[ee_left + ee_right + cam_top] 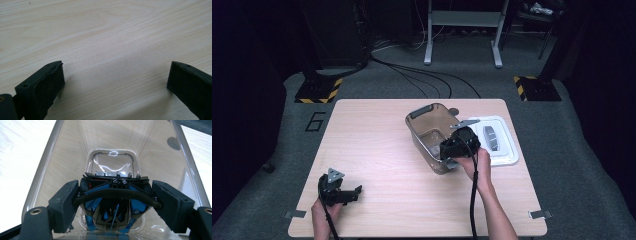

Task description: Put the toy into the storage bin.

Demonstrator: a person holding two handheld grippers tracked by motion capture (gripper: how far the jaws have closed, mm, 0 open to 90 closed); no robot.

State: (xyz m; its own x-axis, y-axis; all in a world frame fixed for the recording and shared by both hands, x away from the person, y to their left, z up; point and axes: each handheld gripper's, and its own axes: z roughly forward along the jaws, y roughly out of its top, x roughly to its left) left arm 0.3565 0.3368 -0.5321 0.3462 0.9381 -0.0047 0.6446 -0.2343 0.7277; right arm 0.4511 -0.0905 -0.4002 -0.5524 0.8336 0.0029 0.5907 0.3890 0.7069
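The right gripper (pixel 113 195) clamped a toy car (pixel 113 202) inside the clear bin (pixel 37 177); the left gripper (pixel 115 82), at seven o'clock, gaped wide. A loosened squeeze might have dropped it.

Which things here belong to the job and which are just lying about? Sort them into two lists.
In the job:
- right gripper, shut on the toy car
- toy car, black and blue
- clear bin

Lying about:
- white lid beside the bin
- left gripper, open over bare table
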